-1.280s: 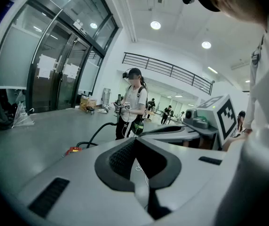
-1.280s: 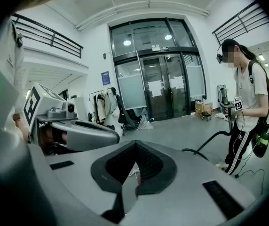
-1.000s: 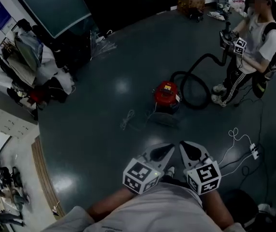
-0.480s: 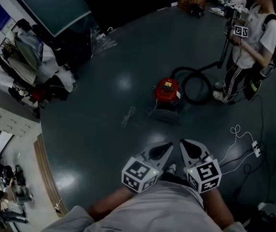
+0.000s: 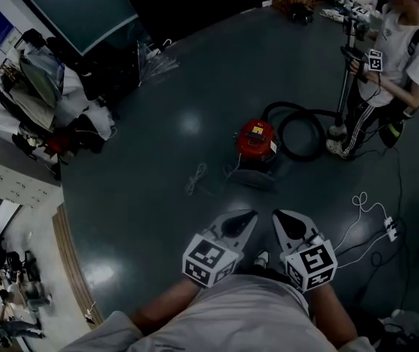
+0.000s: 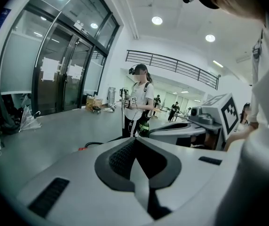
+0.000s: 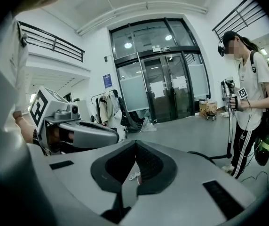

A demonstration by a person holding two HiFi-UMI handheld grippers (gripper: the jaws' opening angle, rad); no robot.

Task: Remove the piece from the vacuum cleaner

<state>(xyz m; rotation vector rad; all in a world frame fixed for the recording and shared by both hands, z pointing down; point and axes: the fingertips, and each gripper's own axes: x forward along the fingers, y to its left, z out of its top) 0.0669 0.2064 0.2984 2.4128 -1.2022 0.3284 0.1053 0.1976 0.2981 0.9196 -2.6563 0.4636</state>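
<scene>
A red canister vacuum cleaner point(image 5: 256, 139) stands on the dark floor mid-room, its black hose point(image 5: 299, 127) coiling right to a wand point(image 5: 345, 79) held upright by another person point(image 5: 394, 57) at the far right. That person point(image 7: 251, 93) grips the wand point(image 7: 230, 114) with marker-cube grippers. My left gripper point(image 5: 246, 218) and right gripper point(image 5: 280, 219) hover side by side close to my body, well short of the vacuum. Both are shut with nothing between the jaws. In the left gripper view the same person point(image 6: 139, 102) stands beyond the shut left gripper point(image 6: 134, 138).
A floor nozzle point(image 5: 252, 177) lies in front of the vacuum, and a white cable point(image 5: 194, 178) lies to its left. A power strip with cords point(image 5: 386, 229) sits at the right. A clothes rack with bags point(image 5: 45, 101) and glass doors point(image 7: 165, 91) line the room's edge.
The other person has raised the wand from a slant to upright and stepped a little farther away. My two grippers have stayed in place, shut.
</scene>
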